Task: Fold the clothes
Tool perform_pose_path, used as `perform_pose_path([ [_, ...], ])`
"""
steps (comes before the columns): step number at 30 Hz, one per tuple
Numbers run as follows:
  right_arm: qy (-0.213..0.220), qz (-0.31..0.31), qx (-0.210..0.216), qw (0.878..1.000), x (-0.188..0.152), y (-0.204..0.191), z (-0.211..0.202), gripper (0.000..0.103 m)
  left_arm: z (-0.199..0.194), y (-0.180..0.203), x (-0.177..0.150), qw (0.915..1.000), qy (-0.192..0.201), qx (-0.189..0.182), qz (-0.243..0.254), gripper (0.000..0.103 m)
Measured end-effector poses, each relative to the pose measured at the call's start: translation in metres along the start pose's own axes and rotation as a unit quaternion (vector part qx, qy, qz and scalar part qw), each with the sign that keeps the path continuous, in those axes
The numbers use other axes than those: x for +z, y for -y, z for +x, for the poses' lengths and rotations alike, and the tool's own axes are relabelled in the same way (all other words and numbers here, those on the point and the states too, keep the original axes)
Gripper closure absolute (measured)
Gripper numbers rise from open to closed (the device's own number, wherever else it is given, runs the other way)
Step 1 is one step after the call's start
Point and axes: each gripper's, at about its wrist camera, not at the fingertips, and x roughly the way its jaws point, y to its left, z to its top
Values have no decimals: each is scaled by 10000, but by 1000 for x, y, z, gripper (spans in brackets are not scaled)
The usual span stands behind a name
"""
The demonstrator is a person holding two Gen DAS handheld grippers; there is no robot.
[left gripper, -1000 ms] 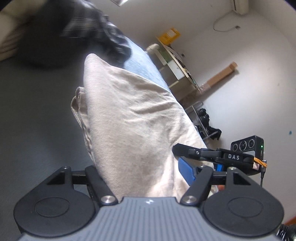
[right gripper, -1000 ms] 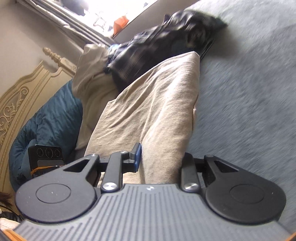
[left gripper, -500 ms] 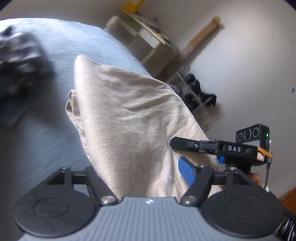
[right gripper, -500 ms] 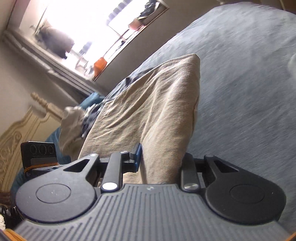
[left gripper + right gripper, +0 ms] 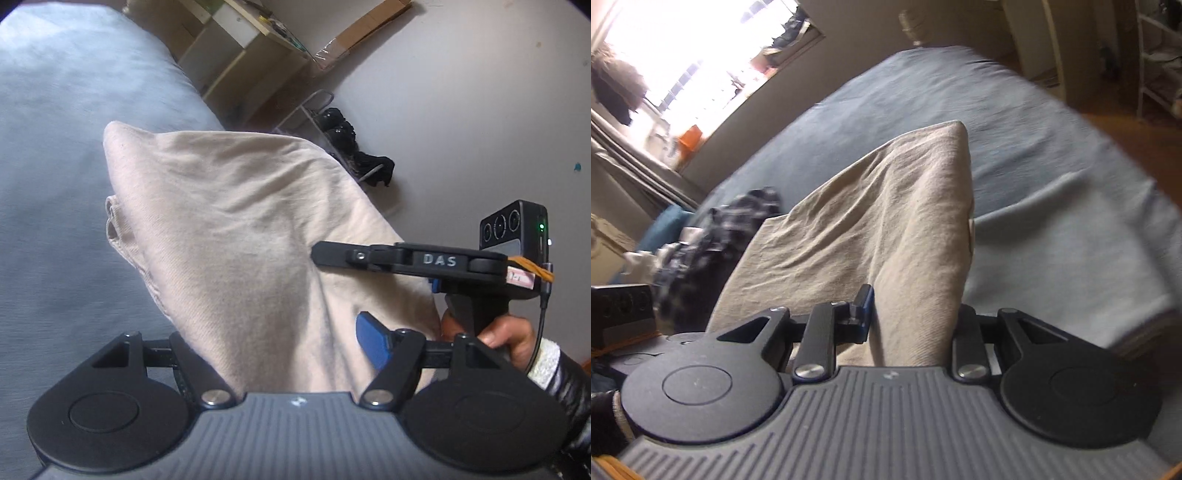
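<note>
Both claws pinching beige garment over blue bed, plaid clothes nearby.

Blown-out window glare; motion blur; fisheye-warped edges.

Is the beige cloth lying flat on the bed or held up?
Held up. The beige cloth hangs doubled over between the left gripper and the right gripper, both shut on it, above the blue bed.

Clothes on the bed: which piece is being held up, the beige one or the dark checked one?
The beige cloth, pinched by both grippers; the dark checked garment lies crumpled on the bed.
</note>
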Motion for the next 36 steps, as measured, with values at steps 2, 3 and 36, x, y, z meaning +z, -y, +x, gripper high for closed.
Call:
perform_pose_path([
  [2, 3, -42, -281, 9996, 5, 26, -3, 81, 14, 2, 1, 10000, 22, 12, 48, 32],
  [3, 33, -68, -402, 9992, 7, 38, -2, 81, 20, 3, 2, 10000, 33, 18, 72, 32],
  [36, -237, 601, 40, 9979, 11, 160, 94, 59, 118, -48, -37, 9989, -308, 141, -323, 23],
])
